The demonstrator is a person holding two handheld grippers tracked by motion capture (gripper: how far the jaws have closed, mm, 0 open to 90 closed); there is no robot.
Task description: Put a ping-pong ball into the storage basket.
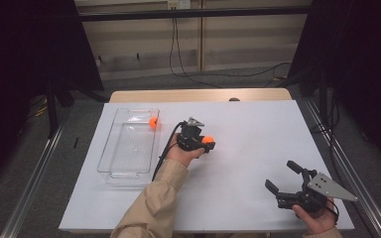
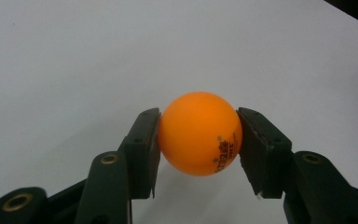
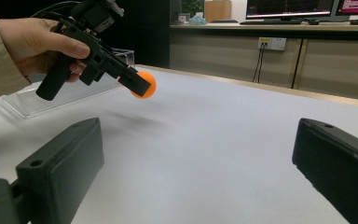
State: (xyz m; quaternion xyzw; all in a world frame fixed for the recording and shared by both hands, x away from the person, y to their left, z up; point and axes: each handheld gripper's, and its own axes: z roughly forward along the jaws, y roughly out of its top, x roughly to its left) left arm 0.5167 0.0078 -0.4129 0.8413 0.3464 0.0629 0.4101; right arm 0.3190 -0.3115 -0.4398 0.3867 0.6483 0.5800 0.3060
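One orange ball (image 1: 153, 123) already lies in the clear tray (image 1: 110, 161), a second ball (image 2: 199, 133) is clamped in the left gripper (image 1: 209, 144) above the white desk (image 1: 258, 129) awaiting transfer, and the right gripper (image 1: 283, 177) stands wide and empty.

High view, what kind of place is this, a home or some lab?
Likely a lab or test room: a white-covered table between dark curtains, cables along the floor, and computer monitors on a far counter.

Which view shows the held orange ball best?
The left gripper view: the orange ball sits large between the jaws, print readable. The right gripper view shows it small and raised; the high view, a speck.
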